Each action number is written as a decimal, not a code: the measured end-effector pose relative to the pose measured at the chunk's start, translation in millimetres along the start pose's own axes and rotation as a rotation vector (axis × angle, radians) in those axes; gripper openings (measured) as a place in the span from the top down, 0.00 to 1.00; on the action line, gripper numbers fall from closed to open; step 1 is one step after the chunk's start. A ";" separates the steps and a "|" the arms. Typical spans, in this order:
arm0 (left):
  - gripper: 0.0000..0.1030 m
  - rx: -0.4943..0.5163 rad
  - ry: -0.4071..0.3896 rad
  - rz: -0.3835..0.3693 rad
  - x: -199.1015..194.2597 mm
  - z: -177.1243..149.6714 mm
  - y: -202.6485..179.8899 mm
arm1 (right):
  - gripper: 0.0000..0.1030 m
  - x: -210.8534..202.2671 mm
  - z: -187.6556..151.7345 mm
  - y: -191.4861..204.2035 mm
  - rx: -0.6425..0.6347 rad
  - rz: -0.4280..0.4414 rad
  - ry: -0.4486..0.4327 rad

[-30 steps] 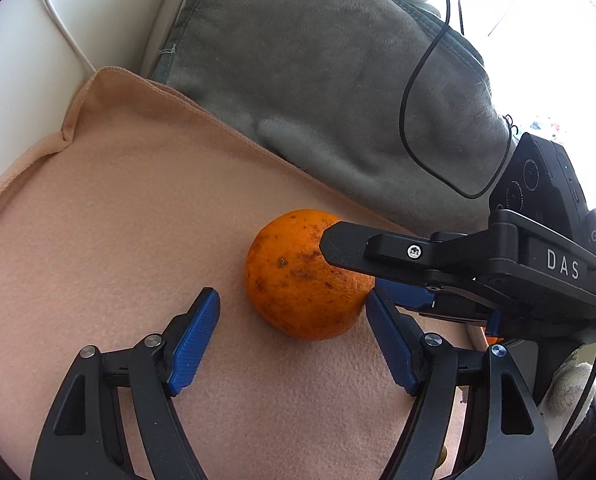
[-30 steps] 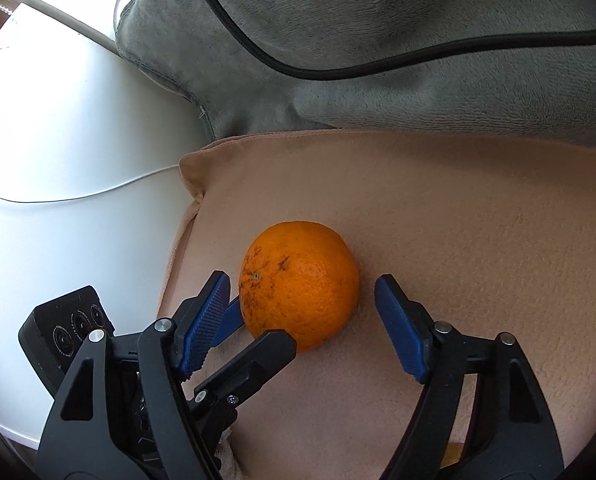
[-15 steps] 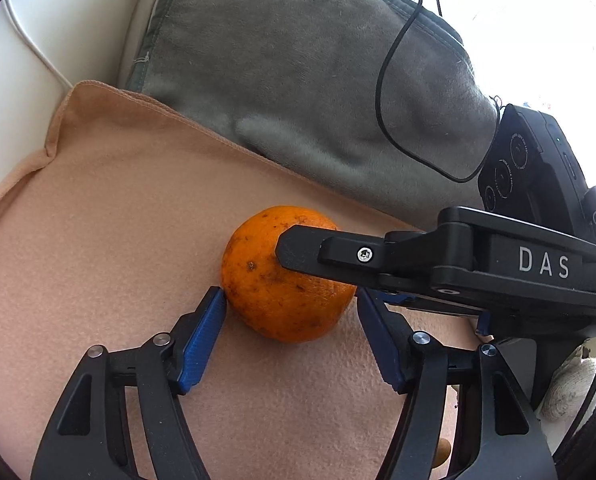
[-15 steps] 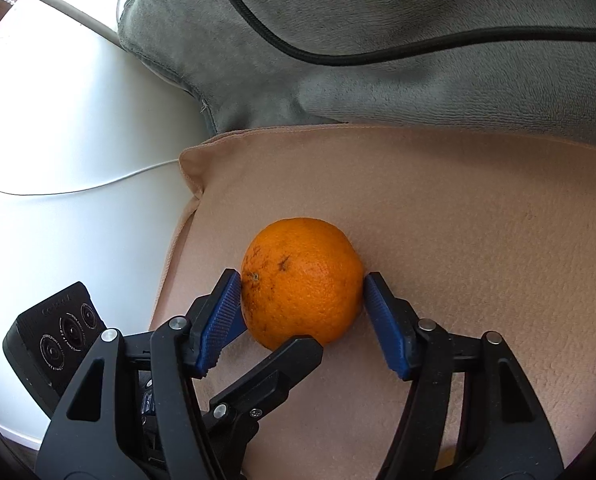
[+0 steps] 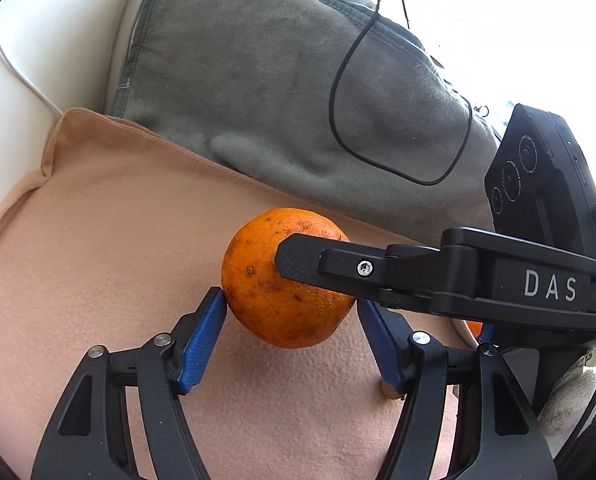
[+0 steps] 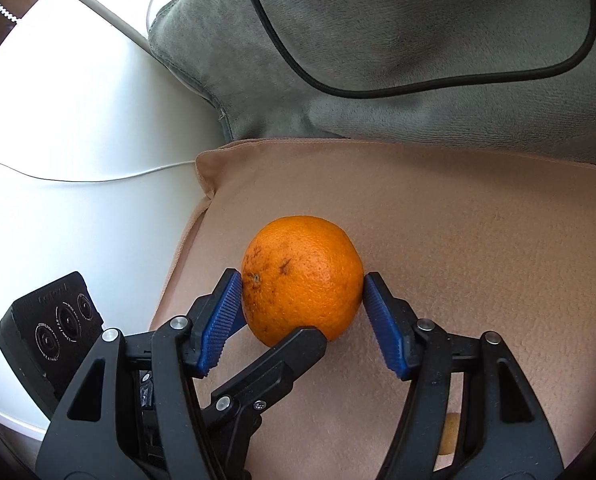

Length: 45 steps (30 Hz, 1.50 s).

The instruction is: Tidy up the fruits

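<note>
Grey plush blanket (image 5: pixel 281 92) carries a looping black cable (image 5: pixel 362 136) and borders the beige cloth (image 5: pixel 97 240). Over that cloth, one orange (image 5: pixel 273 292) is clamped by both tools: the left gripper (image 5: pixel 291 320) pinches its sides, and the right gripper (image 6: pixel 302 300) presses blue pads (image 6: pixel 221 316) against it too.

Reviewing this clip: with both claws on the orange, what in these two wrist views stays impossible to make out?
- Left wrist view: the far side of the orange is covered by the right claw's black finger.
- Left wrist view: an orange patch behind that claw, mostly hidden; unidentifiable.
- Right wrist view: a small tan object near the bottom edge, blocked by the claw frame.
- Both views: window area overexposed; no fruit container visible.
</note>
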<state>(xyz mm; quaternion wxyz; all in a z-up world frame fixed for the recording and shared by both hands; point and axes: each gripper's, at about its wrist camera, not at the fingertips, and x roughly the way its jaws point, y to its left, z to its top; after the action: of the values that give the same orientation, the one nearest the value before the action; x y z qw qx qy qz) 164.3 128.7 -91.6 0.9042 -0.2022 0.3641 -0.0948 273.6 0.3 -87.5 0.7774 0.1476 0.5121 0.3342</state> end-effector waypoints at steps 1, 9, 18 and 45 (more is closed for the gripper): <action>0.35 0.006 -0.002 -0.004 -0.5 0.0 -3.8 | 0.36 -4.7 -0.7 -0.9 -0.001 -0.001 -0.007; 0.35 0.063 -0.010 -0.029 0.1 -2.5 -40.4 | 0.36 -41.0 -8.5 -13.1 0.003 -0.009 -0.059; 0.35 0.117 0.005 -0.081 8.0 -8.1 -83.0 | 0.36 -81.4 -22.0 -27.5 -0.011 -0.058 -0.114; 0.35 0.256 0.089 -0.190 50.2 -22.1 -194.1 | 0.36 -184.0 -40.4 -108.6 0.091 -0.131 -0.205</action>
<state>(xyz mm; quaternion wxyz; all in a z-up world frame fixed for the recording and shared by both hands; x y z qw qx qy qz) 180.3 -68.6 -52.9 0.8926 -0.1143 0.3678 -0.2342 231.0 -207.3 -38.7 0.8382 0.1822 0.4532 0.2425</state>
